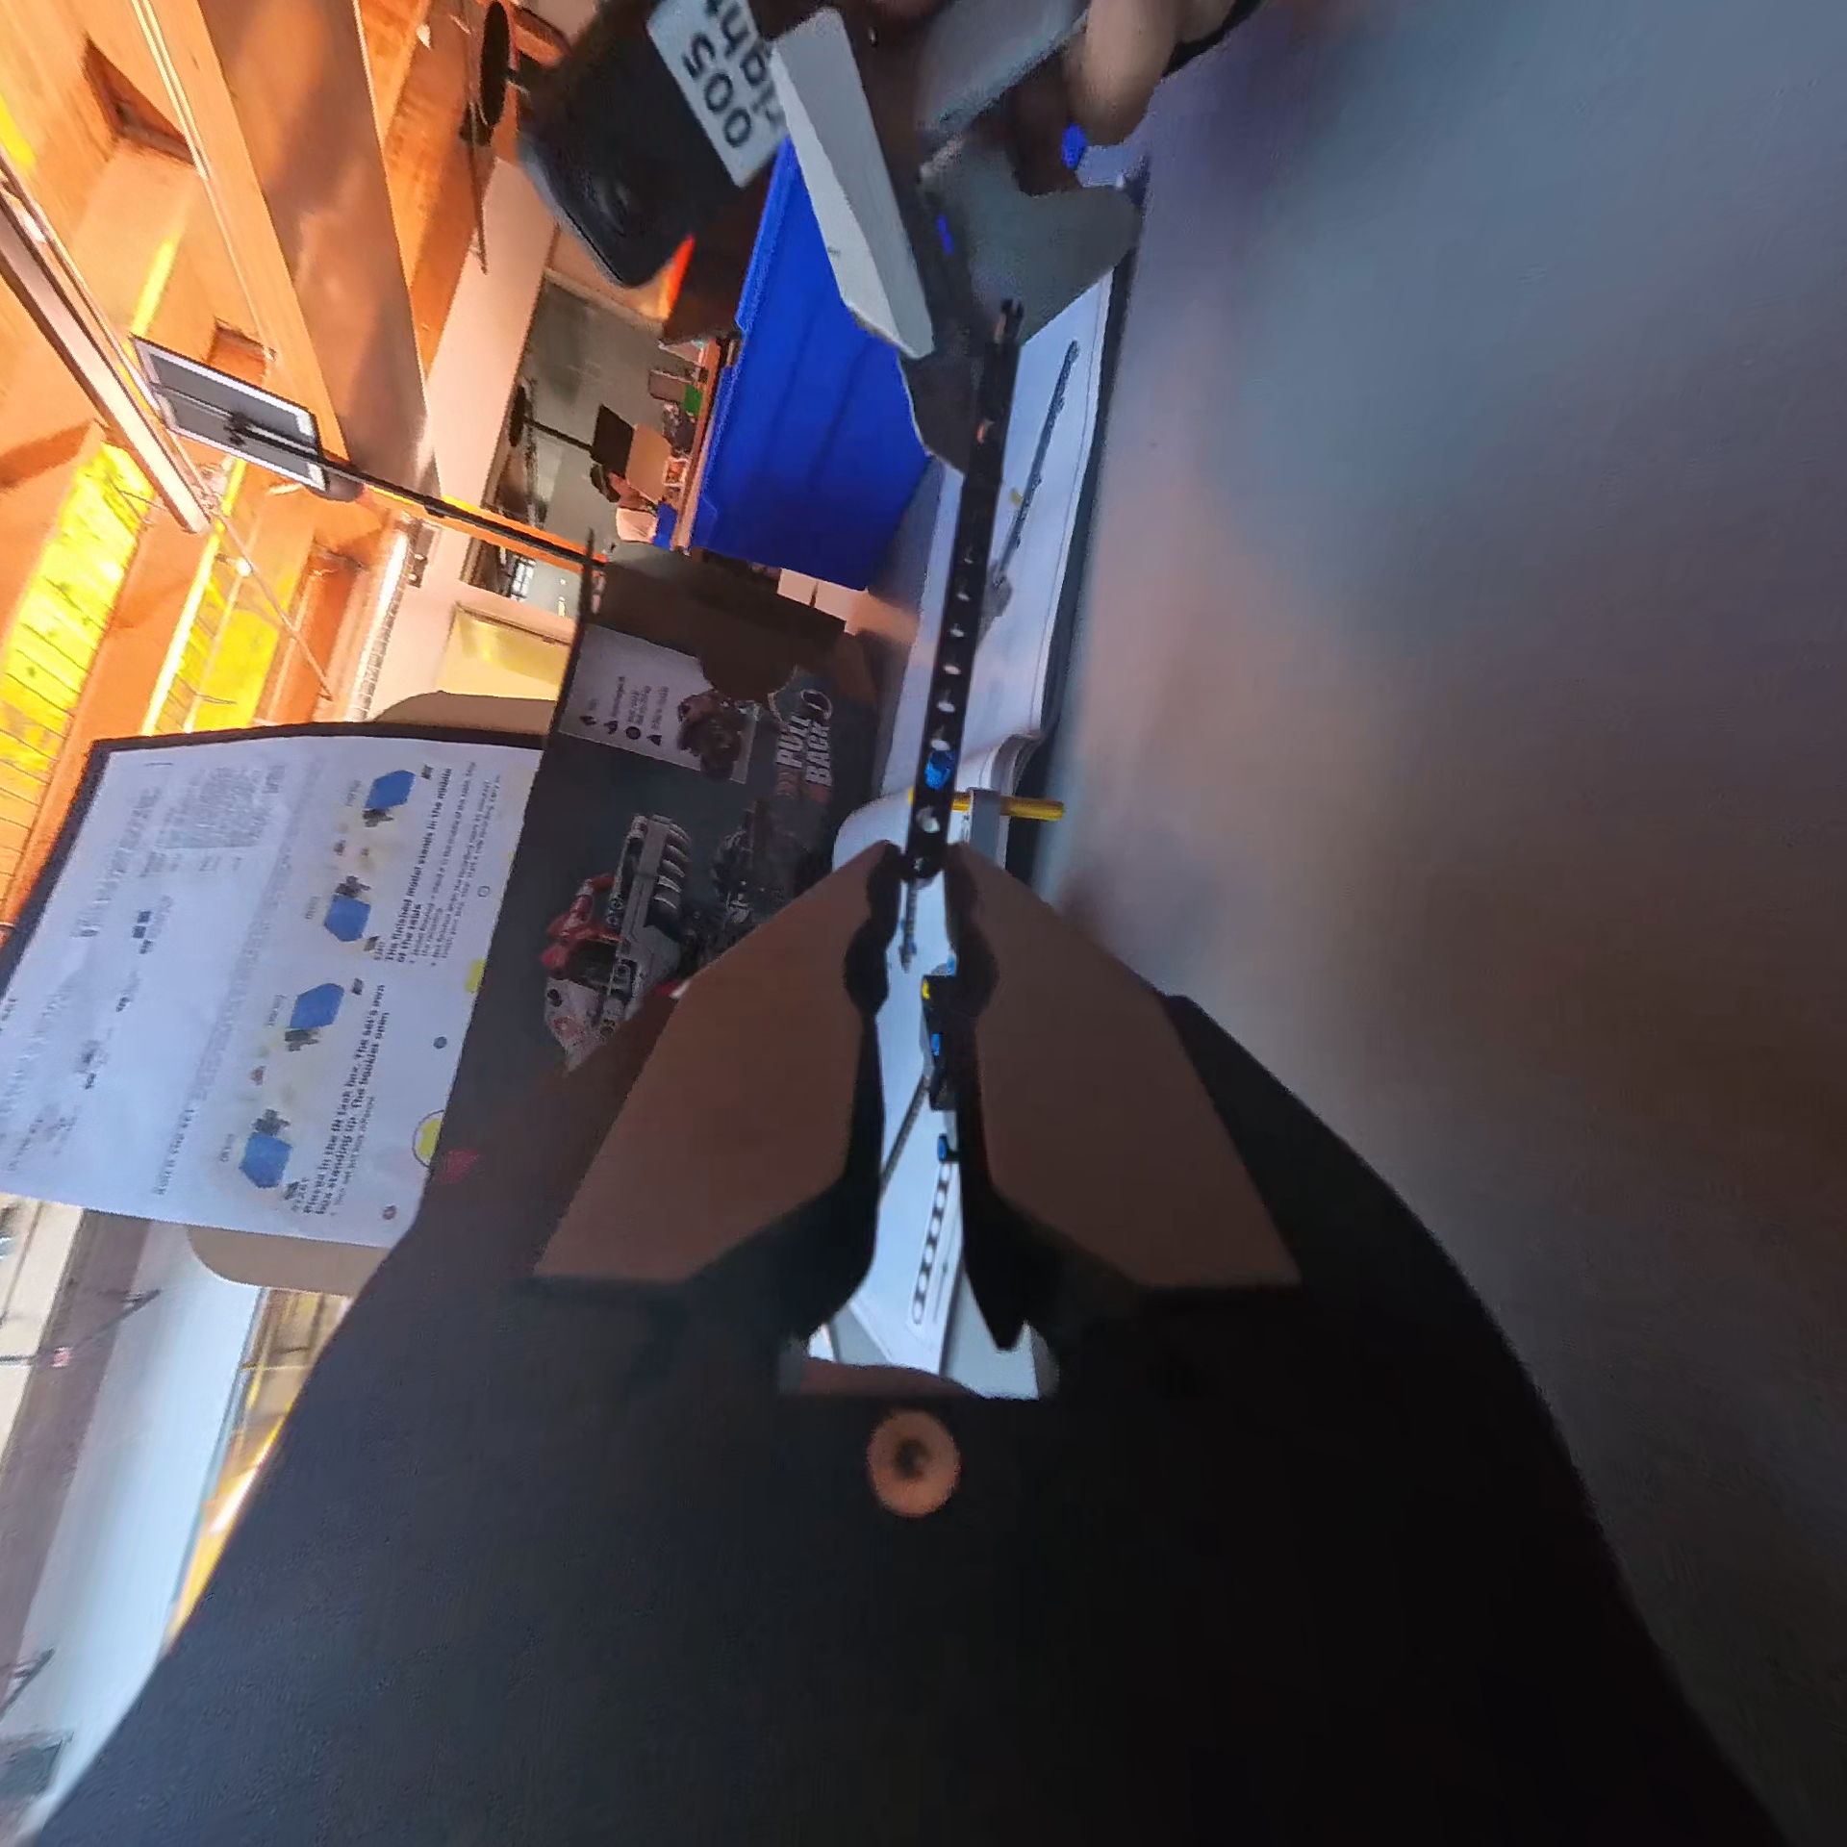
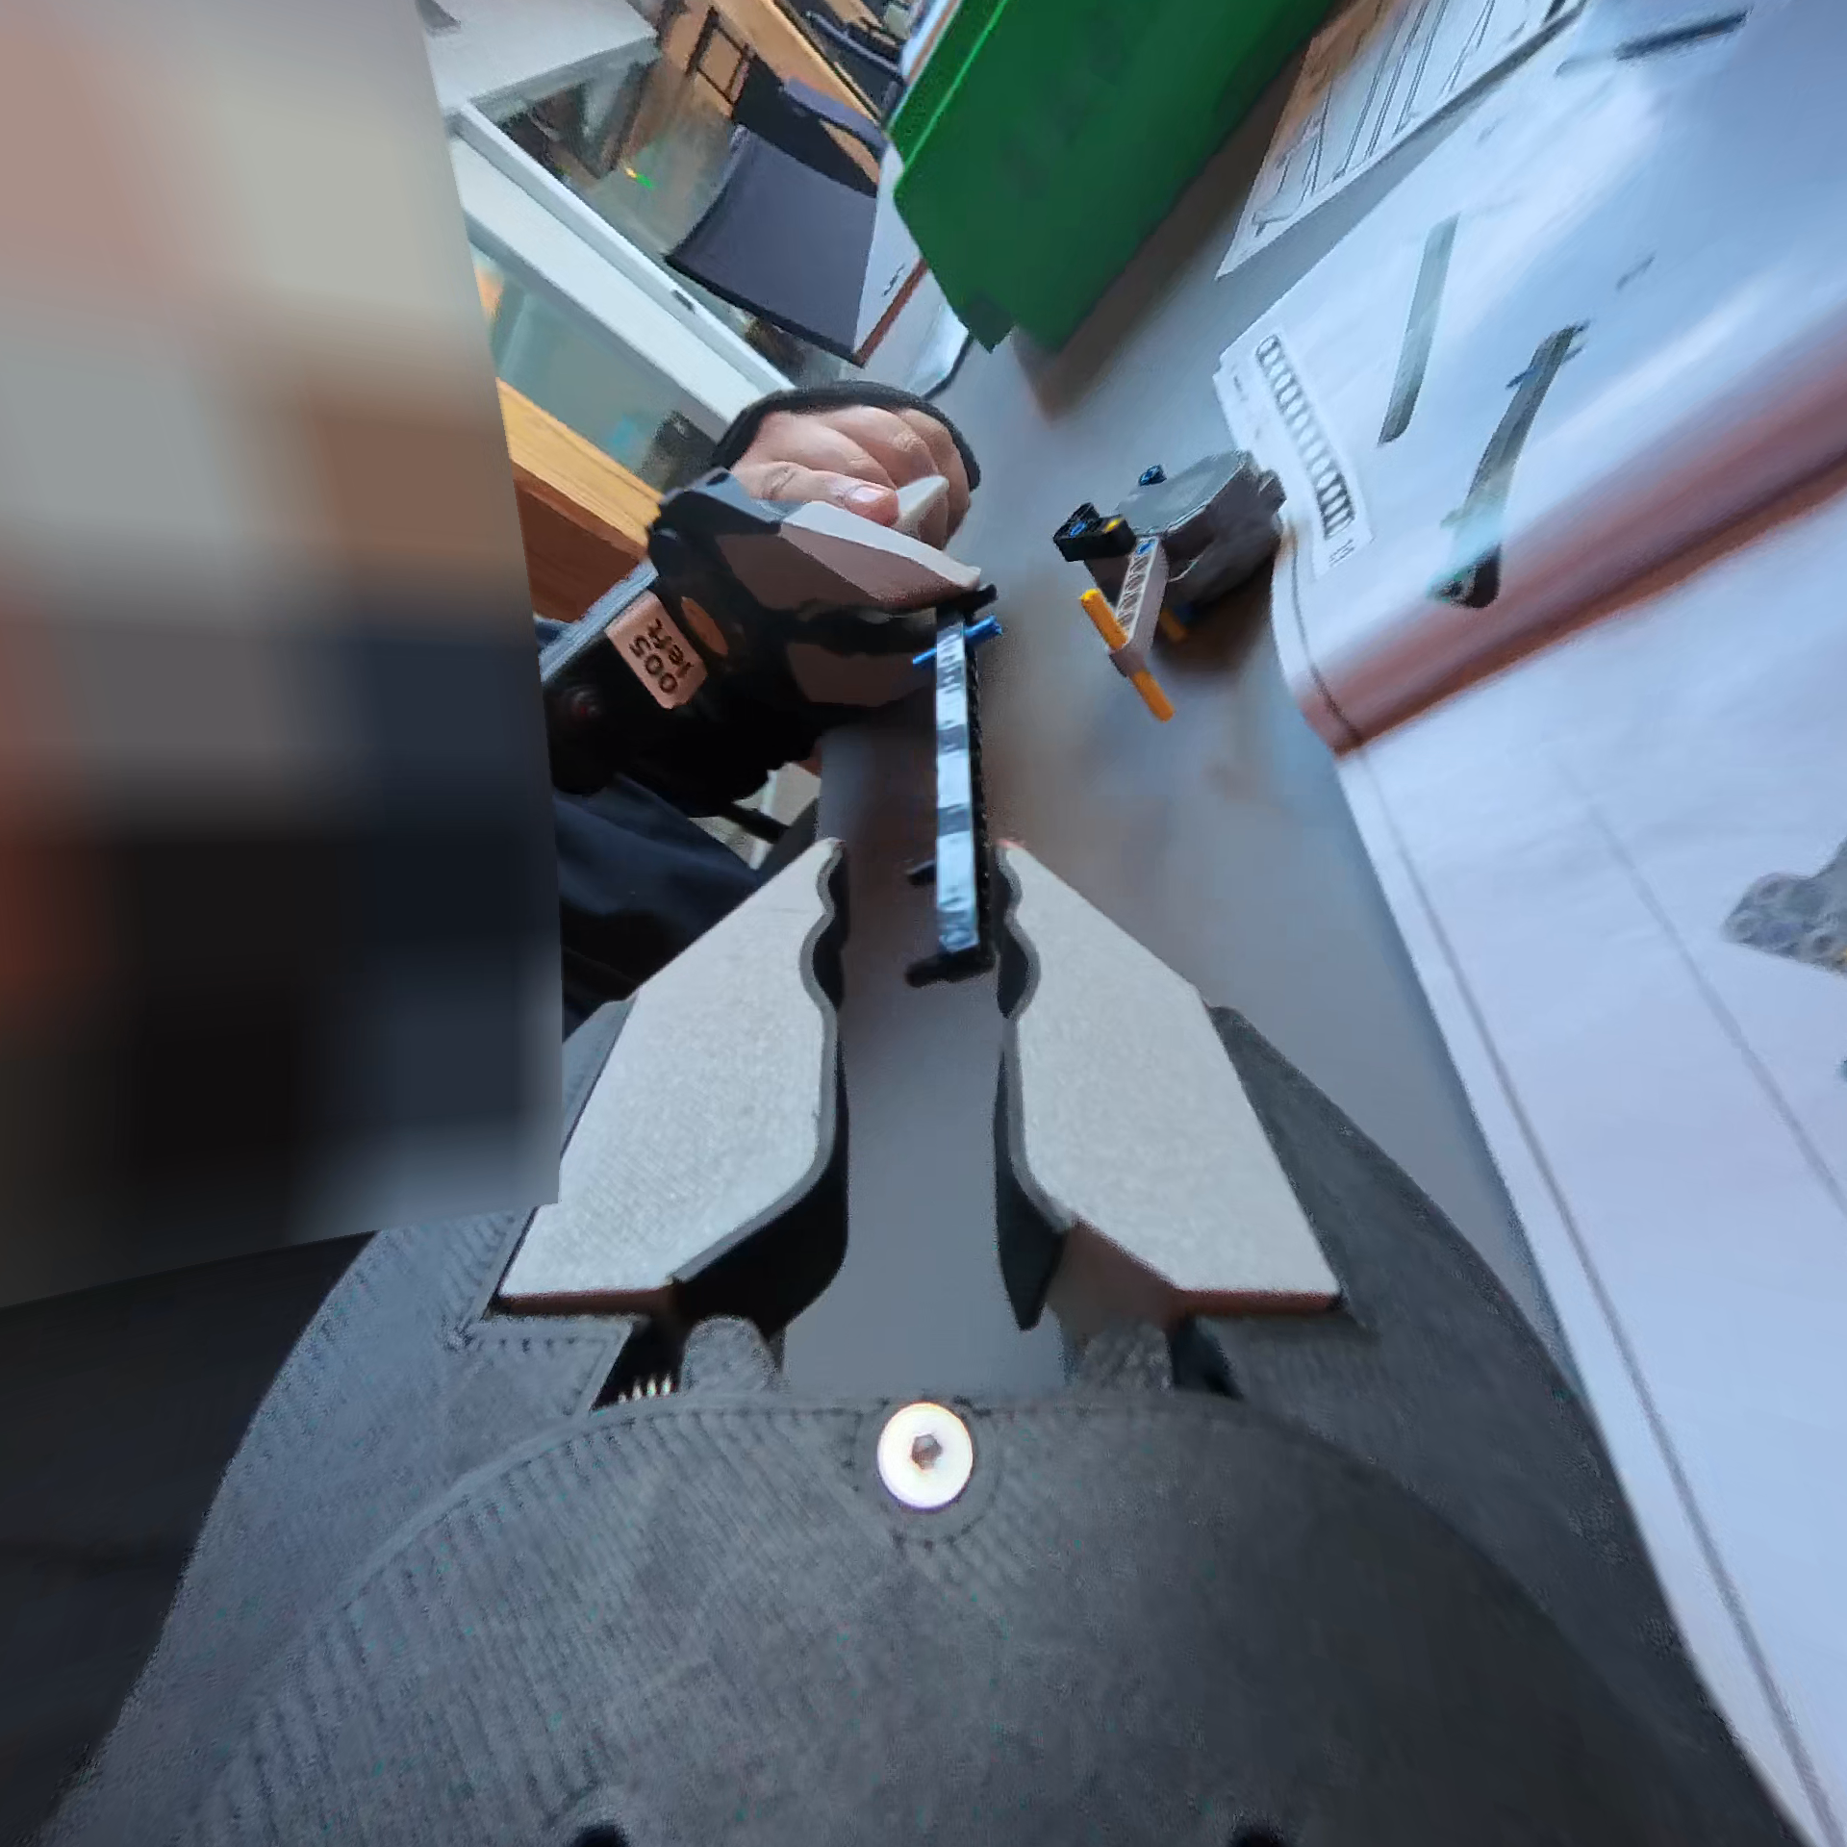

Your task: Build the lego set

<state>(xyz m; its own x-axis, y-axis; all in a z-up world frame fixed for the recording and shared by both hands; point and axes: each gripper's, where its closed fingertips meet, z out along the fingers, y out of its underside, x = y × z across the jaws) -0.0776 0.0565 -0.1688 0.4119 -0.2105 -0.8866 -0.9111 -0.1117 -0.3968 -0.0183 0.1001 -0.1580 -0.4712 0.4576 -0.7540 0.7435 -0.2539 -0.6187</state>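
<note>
My left gripper (image 1: pixel 920 862) is shut on the near end of a long black beam (image 1: pixel 964 590) with holes, held off the table, with a blue pin (image 1: pixel 937 770) in it. In the right wrist view the beam (image 2: pixel 961 780) runs from the left gripper (image 2: pixel 900 600) to between my right gripper's (image 2: pixel 920 885) open jaws, close to the right finger (image 2: pixel 1079 1049). Black pins stick out of its near end. A small grey assembly (image 2: pixel 1189 530) with a yellow axle (image 2: pixel 1129 650) lies on the grey table (image 2: pixel 1149 850). The right gripper (image 1: pixel 974 320) shows far off in the left wrist view.
An open instruction booklet (image 2: pixel 1559 700) lies beside the assembly. A green bin (image 2: pixel 1079 150) stands behind it. In the left wrist view a blue bin (image 1: pixel 810 430), the set's box (image 1: pixel 700 850) and a printed sheet (image 1: pixel 250 949) stand at the table's far side. Across from one pair of fingers to the other is roughly 8 centimeters.
</note>
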